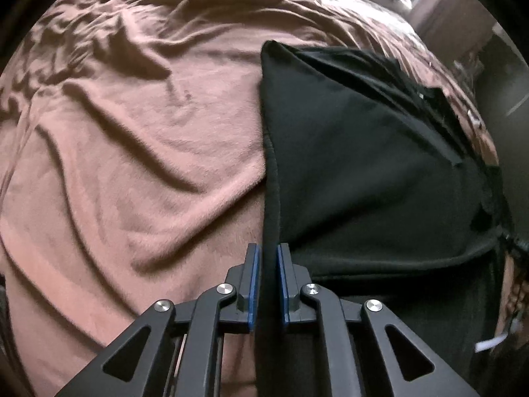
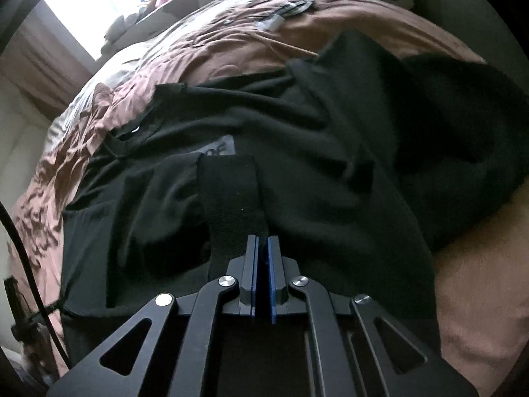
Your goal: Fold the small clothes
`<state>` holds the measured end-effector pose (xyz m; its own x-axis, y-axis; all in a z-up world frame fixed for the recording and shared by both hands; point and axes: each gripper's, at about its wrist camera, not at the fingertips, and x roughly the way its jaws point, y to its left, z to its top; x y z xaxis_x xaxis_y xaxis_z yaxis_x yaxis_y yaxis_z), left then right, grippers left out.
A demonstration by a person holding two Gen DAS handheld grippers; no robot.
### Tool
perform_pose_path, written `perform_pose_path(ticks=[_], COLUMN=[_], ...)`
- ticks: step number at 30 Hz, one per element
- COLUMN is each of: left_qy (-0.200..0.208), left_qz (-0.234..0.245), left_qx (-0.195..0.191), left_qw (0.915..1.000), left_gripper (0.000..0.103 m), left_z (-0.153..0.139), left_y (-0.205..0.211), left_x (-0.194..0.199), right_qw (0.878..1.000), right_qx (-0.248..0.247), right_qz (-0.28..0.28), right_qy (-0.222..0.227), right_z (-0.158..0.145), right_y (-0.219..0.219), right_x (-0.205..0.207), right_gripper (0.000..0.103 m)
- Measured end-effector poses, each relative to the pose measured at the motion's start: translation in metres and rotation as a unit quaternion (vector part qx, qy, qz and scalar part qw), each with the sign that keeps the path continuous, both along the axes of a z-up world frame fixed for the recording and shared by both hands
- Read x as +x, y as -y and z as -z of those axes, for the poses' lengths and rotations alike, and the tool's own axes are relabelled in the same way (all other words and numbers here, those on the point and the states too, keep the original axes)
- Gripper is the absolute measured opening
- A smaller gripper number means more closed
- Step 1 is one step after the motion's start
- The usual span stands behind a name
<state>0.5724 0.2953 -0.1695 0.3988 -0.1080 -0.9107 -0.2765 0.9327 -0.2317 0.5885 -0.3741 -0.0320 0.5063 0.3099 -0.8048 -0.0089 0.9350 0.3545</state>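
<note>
The soft, limp black garment (image 1: 363, 165) on the pink blanket (image 1: 132, 149) is pinched at its near hem by the closed left tool (image 1: 268, 254) and right tool (image 2: 263, 244), best held there.

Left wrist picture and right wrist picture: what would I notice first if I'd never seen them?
A big black garment lies rumpled on a wrinkly pink blanket that covers the bed. The left hand-held gripper is shut on the garment's near edge, and the right hand-held gripper pinches another black fold low in its view. A bright window glows at the upper left of the right wrist view.
</note>
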Motion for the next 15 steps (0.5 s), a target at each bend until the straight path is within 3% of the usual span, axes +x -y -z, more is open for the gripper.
perform_pose_path(ticks=[6,11,13,14,15], left_qy=[-0.003,0.012,0.019,0.02,0.021], left_qz=[-0.031,-0.049,-0.052,-0.051,-0.05], left_qx=[0.003,0.008,0.011,0.011,0.011], left_qw=[0.9995,0.9987,0.9984,0.9984,0.9985], left_gripper=[0.015,0.05,0.055,0.057,0.058], left_z=[-0.007,-0.017,-0.023,-0.025,-0.027], left_y=[0.001,0.001,0.0,-0.001,-0.001], left_x=[-0.018,-0.025,-0.024,-0.023,-0.021], right_qw=[0.999,1.0,1.0,1.0,1.0], right_qx=[-0.032,-0.028,-0.02,-0.021,-0.022], right_qz=[0.007,0.0,-0.003,-0.006,-0.007], right_qy=[-0.001,-0.01,-0.008,-0.005,-0.004], right_z=[-0.005,-0.011,-0.015,-0.017,-0.018], right_y=[0.009,0.02,0.024,0.026,0.028], right_x=[-0.015,-0.022,-0.018,-0.015,-0.014], right_gripper=[0.002,0.002,0.006,0.02,0.047])
